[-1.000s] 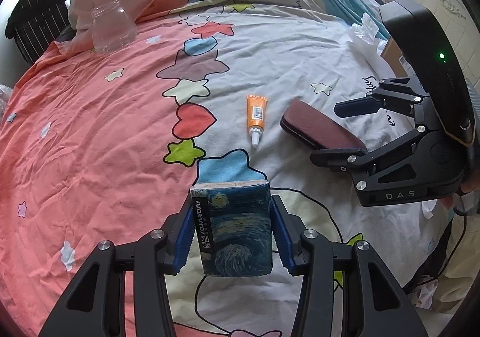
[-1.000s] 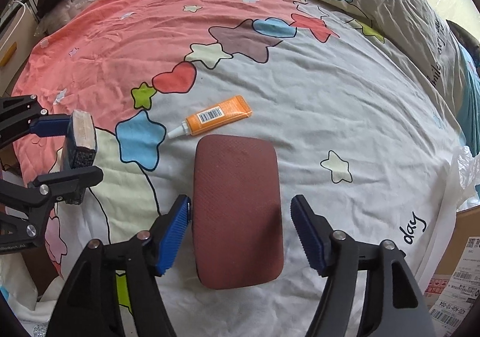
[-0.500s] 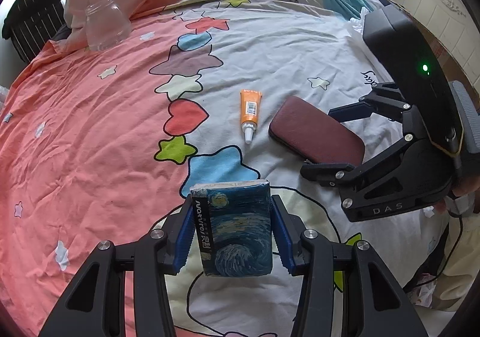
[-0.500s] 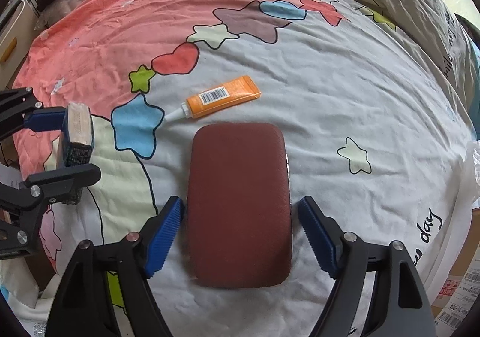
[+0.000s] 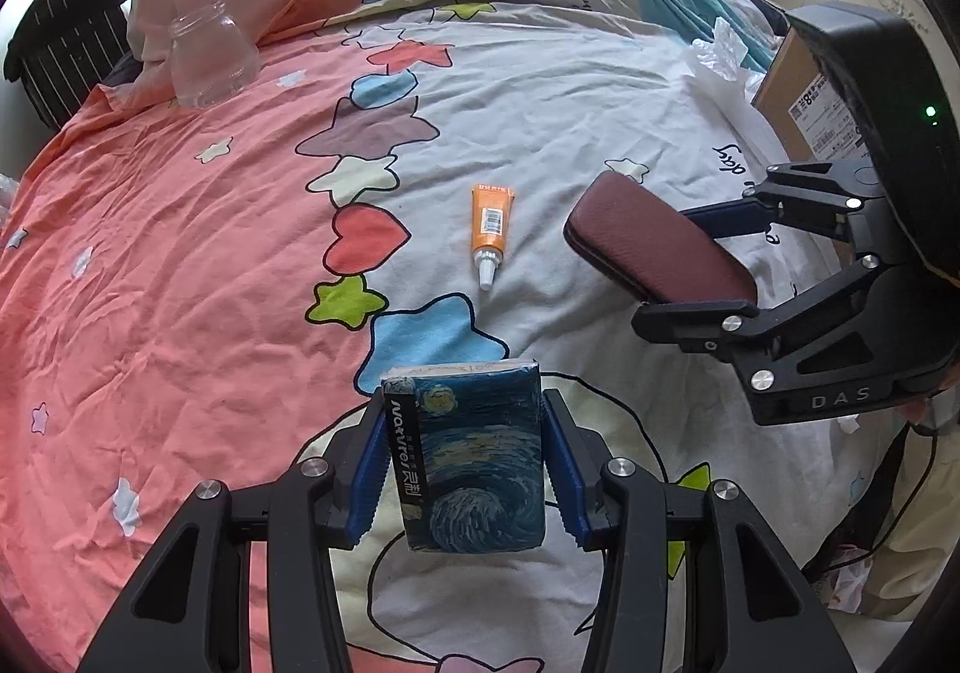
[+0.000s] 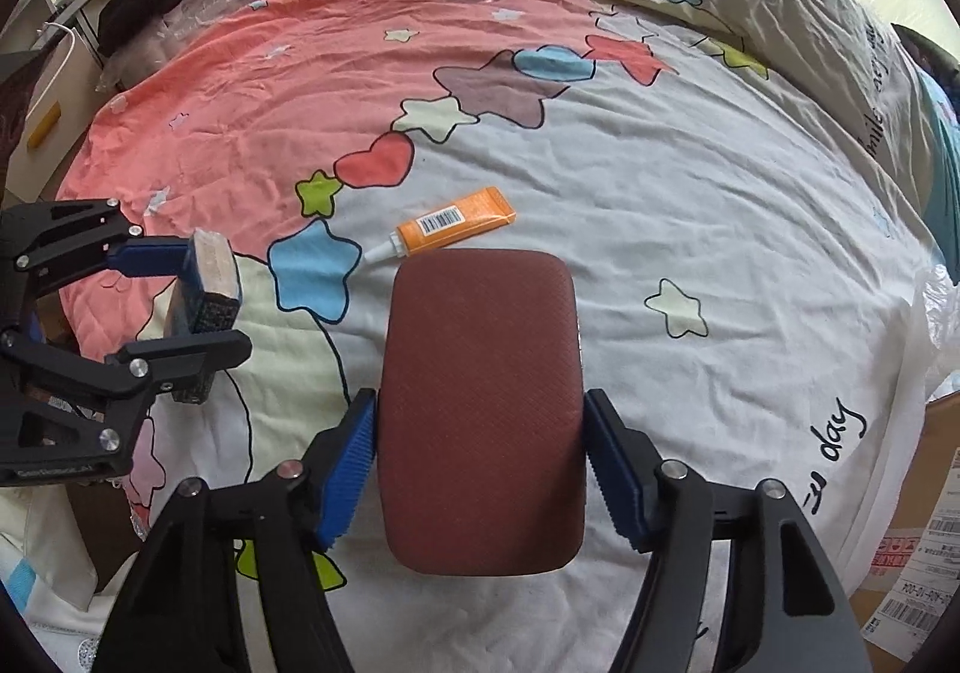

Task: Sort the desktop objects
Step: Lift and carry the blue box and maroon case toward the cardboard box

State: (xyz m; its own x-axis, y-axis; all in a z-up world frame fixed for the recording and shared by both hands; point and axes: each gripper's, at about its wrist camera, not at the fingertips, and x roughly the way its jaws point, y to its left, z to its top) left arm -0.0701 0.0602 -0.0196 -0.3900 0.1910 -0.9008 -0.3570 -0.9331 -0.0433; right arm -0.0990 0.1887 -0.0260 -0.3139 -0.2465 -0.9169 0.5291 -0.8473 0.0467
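Black gripper (image 5: 459, 469), blue ribbed pads (image 5: 367, 469)

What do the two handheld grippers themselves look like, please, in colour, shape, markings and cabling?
Both are matte black, angular linkage frames with silver screw heads and two fingers tipped with ribbed blue pads. The right gripper carries a bulky black housing with a small green light, pale "DAS" lettering on its base and a thin black cable hanging beneath. The left gripper looks the same build.

Starry-night tissue pack (image 5: 474, 457) upright, maroon case (image 6: 483, 409) raised, orange tube (image 5: 492, 223) flat on bedsheet (image 5: 180, 283).
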